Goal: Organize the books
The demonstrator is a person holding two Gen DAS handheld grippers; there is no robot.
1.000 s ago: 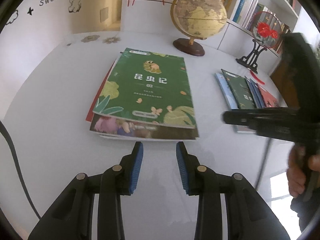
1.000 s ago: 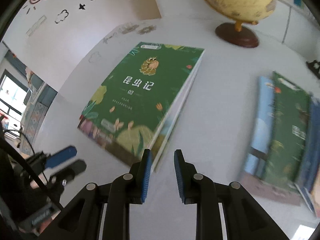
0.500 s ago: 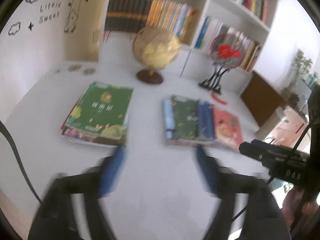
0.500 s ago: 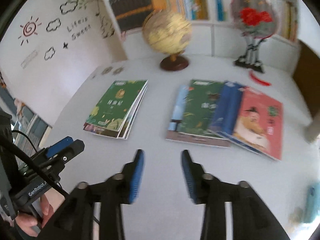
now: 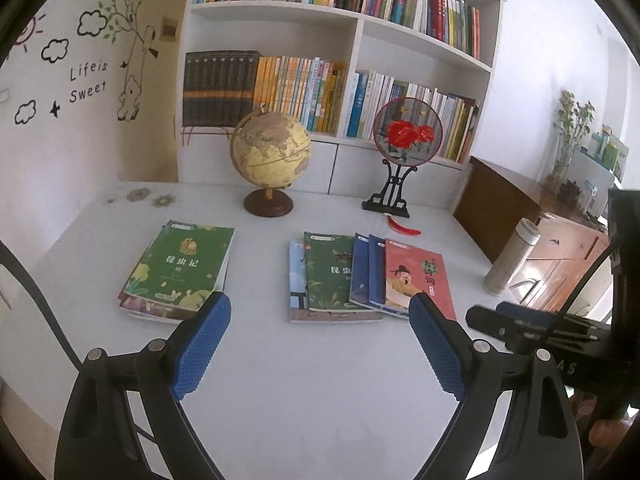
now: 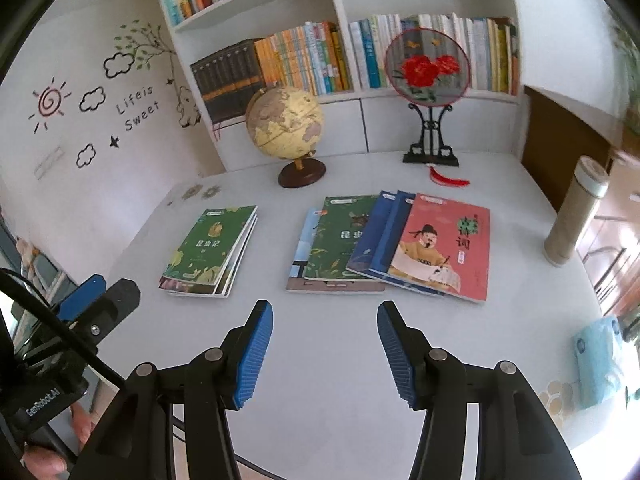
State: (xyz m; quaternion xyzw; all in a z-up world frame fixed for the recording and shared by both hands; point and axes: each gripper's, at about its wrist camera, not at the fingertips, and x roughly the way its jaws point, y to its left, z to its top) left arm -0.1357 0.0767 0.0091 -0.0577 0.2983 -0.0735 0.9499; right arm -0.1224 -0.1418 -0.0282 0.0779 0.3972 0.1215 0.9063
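Note:
On the white table [image 5: 320, 392] lies a small stack of books topped by a green one [image 5: 180, 266] [image 6: 212, 248], at the left. To its right is a fanned row of books [image 5: 340, 276] [image 6: 348, 236] with a red-covered book [image 5: 416, 274] [image 6: 444, 244] on top at the right end. My left gripper [image 5: 318, 298] hovers over the near table, open wide with nothing between its fingers. My right gripper [image 6: 325, 306] hangs short of the fanned row; its jaws are opening and nothing is between them. Each gripper shows at the edge of the other's view.
A globe [image 5: 270, 152] and a round fan with red flowers on a black stand [image 5: 406, 132] are at the table's back, in front of a full bookshelf [image 5: 304, 92]. A beige thermos [image 6: 576, 216] is at the right edge, a light blue packet [image 6: 596, 360] near the front right.
Both grippers have drawn back and up from the green-topped stack, and both have gone from nearly shut to open. The whole table and shelf now show.

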